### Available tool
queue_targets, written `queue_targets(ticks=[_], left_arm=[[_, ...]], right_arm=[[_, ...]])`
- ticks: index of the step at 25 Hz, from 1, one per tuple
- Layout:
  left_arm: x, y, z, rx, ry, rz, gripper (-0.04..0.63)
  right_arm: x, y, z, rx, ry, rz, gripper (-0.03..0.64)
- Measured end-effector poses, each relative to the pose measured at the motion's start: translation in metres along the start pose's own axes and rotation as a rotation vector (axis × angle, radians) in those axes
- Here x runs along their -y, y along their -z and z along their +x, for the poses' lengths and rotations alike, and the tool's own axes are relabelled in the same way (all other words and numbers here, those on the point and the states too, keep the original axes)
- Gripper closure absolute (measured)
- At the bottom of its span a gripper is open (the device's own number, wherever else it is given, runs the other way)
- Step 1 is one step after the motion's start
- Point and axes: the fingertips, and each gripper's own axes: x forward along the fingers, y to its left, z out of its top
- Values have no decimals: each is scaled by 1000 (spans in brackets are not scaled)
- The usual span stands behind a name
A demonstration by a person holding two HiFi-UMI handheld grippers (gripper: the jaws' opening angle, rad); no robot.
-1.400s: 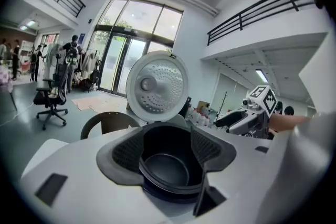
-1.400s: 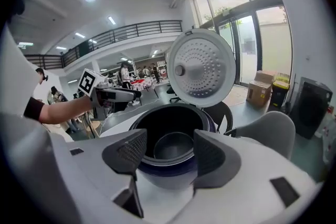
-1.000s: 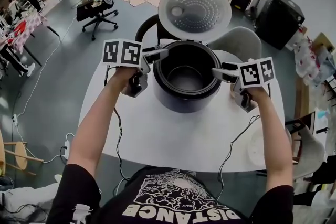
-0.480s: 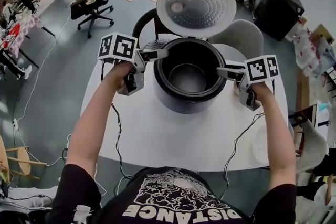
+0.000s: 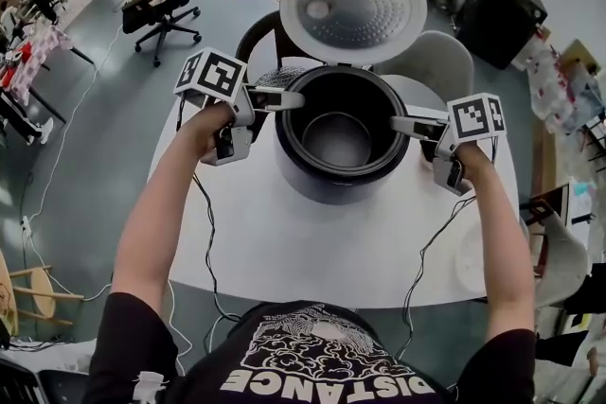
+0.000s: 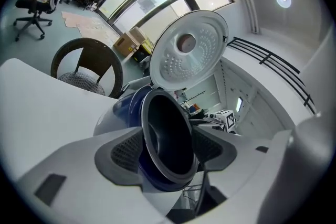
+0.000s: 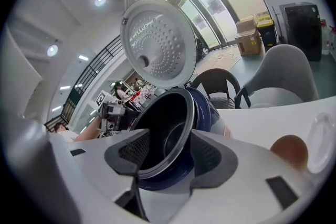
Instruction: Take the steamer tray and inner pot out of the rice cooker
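The inner pot (image 5: 337,139) sits in the open rice cooker (image 5: 322,186), with its round rim level and squarely between the two hands. The left gripper (image 5: 287,97) straddles the rim's left edge, jaws apart, one pad inside and one outside, not pressing. The right gripper (image 5: 400,125) straddles the opposite edge; its jaws have just been closing around the rim but do not appear to touch it.

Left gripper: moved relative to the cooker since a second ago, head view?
Yes. Against the rice cooker, the left gripper has rolled and its marker cube has swung up and left in the head view. Its tip stays at the cooker's left rim.
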Motion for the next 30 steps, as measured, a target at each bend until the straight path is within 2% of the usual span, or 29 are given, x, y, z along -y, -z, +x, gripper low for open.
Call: queue_targets(ticks=[3, 8, 12, 15, 19, 22, 24, 30], left_arm=[[-3, 3, 2, -19, 15, -23, 307], [-8, 6, 1, -32, 67, -58, 345], [-14, 5, -1, -33, 94, -93, 368], [-13, 6, -1, -37, 97, -99, 379], [-14, 9, 7, -28, 93, -94, 411], [-15, 10, 10, -32, 89, -70, 466], [-16, 9, 9, -27, 67, -58, 542], [-19, 7, 5, 16, 34, -48, 548]], right_arm=[[8, -1, -1, 14, -44, 18, 362], [-2, -3, 5, 50, -227, 85, 371], [-5, -7, 9, 74, -302, 155, 416], [5, -7, 10, 66, -256, 127, 446], [26, -2, 9, 58, -167, 108, 554], [29, -4, 8, 60, -147, 116, 560], [28, -8, 8, 66, -142, 131, 565], [24, -10, 11, 108, -156, 172, 568]])
